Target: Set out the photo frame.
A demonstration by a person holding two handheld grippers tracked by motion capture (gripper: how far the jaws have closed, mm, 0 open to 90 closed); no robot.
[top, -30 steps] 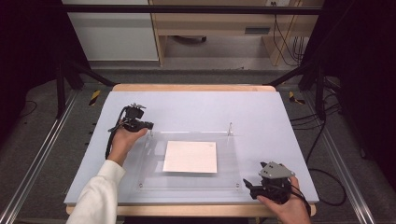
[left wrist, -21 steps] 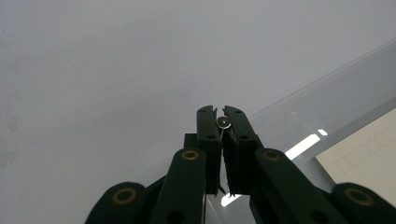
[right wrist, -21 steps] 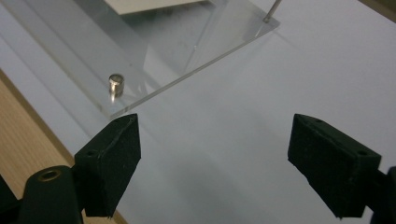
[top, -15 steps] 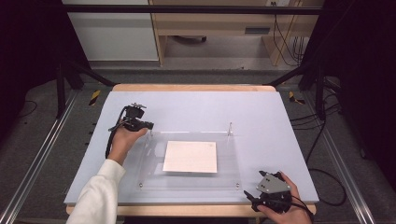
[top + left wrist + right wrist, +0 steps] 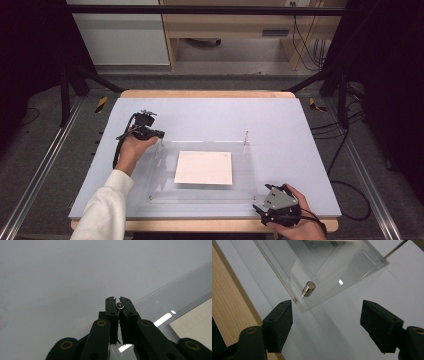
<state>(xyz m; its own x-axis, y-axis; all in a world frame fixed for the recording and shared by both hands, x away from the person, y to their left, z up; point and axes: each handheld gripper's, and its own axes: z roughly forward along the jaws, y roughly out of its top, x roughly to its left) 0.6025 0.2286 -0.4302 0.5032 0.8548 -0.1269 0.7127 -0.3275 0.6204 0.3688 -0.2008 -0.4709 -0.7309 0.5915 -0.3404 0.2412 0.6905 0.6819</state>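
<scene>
My left gripper (image 5: 119, 305) is closed on a small metal pin (image 5: 120, 305) at the clear plate's (image 5: 160, 185) far-left corner. My right gripper (image 5: 327, 322) gapes wide, empty, beside the near-right corner stud (image 5: 308, 289).

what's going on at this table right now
A person works at a table with a gripper in each hand, around a clear acrylic sheet with a white paper under or in it. The left gripper is shut on a small metal pin at the sheet's far left corner. The right gripper is open near the sheet's near right corner, facing a metal stud there, touching nothing.
</scene>
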